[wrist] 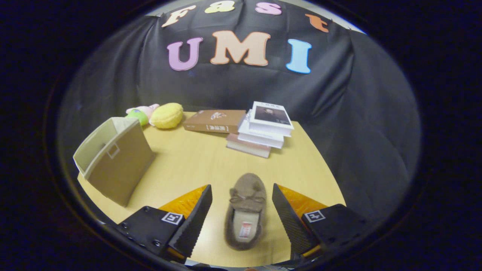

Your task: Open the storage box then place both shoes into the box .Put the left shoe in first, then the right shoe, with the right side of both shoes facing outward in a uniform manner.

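The gripper sits at the bottom centre of the frame, its jaws spread wide apart, one finger lower left, the other lower right, nothing pressed between them.

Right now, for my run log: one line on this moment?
gripper: open | shoe: between jaws, ungripped | box: open

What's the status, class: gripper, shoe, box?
Gripper open, fingers either side of the slipper, not touching. Box open, off to the left. Nothing between them.
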The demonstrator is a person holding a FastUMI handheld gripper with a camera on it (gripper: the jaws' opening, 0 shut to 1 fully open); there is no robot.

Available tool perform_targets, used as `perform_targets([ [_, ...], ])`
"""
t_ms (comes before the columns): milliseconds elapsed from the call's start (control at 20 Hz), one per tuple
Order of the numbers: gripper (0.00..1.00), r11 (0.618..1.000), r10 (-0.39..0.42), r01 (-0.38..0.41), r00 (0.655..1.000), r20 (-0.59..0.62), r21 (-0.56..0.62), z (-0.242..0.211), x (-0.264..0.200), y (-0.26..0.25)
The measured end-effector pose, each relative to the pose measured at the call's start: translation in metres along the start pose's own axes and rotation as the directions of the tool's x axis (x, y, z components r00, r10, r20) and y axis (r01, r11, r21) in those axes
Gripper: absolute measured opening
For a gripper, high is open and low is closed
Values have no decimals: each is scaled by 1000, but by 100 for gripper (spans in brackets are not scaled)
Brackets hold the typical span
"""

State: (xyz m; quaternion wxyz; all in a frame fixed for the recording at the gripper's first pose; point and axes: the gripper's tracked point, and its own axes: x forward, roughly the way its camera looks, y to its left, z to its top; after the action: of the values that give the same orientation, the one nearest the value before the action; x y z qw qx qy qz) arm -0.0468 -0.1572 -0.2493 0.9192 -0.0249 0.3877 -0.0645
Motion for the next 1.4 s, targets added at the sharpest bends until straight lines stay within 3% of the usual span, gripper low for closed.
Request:
perform_targets([
  [150,100,999,-34,34,998,-56,-6,-34,12,-25],
  [400,100,999,-20,14,978,-207,-32,-90,39,-37],
  [650,43,998,57,-44,953,-299,50,-107,53,-19],
  [800,8,996,1,26,946,-323,80,-105,52,-27],
  [1050,8,975,-22,87,954,-298,205,-74,36,-19],
  [1400,8,949,56,10,978,-200,314,-6,-1,60],
])
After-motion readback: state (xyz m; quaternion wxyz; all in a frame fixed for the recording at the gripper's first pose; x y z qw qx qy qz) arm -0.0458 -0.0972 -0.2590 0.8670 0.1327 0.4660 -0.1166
